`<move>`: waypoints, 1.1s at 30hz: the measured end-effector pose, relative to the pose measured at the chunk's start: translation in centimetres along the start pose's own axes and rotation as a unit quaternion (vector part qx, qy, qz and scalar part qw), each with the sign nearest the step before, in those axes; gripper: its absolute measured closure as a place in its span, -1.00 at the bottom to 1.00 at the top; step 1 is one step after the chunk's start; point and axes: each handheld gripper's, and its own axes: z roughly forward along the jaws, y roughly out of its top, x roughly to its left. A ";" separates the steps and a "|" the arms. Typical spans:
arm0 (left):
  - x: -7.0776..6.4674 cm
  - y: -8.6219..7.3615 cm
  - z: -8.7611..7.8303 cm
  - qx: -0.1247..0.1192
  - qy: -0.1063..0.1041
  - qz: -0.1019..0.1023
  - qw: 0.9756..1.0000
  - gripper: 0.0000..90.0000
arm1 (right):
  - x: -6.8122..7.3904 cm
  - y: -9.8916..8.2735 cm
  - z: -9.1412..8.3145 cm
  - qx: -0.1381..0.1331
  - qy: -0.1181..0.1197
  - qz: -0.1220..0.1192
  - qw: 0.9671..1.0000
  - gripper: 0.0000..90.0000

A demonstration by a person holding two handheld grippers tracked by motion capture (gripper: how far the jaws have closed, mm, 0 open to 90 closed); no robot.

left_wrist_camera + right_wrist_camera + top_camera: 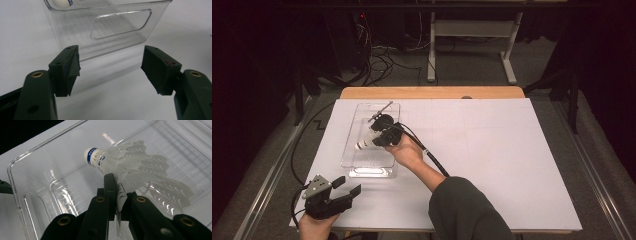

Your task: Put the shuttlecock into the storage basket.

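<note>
Shuttlecock (125,165) feathers are pinched between the pressed-together jaws of the right gripper (117,192); in the right gripper view the white skirt fans out past the black jaws, and the rounded cork with its blue band points away from them, raised above the floor of the clear plastic bin (30,170). Seen from the high view, that gripper (384,137) sits over the bin (357,150), about midway along its length, with the shuttlecock (364,143) angled toward the bin's left wall; whether the cork touches the floor of the bin cannot be told from here. The person's hand (408,152) wraps the gripper from the bin's right side, and the dark sleeve (467,210) runs off toward the near edge of the white table (512,150); a black cable (432,157) trails from the gripper beside the forearm. The left gripper (348,186) rests well short of the bin's near end, close to the table's near left corner, holding nothing — its jaws stand spread wide. The left gripper view looks along those jaws (110,67) at the bin's near end wall (120,25), with its moulded handle opening, bare white table lying between the pads (72,67) and the bin; a sliver of the cork (62,3) shows through the clear wall at the top of that view.
</note>
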 end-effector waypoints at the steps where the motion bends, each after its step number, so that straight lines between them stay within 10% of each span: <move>1: 0.0 0.0 0.0 0.000 0.000 0.000 1.000 -0.29 | 0.0 0.1 0.1 0.003 -0.002 0.002 1.000 0.97; 33: 0.0 0.0 -0.2 -0.005 0.000 0.000 1.000 -0.28 | 0.2 0.4 1.6 0.020 -0.007 0.005 1.000 0.90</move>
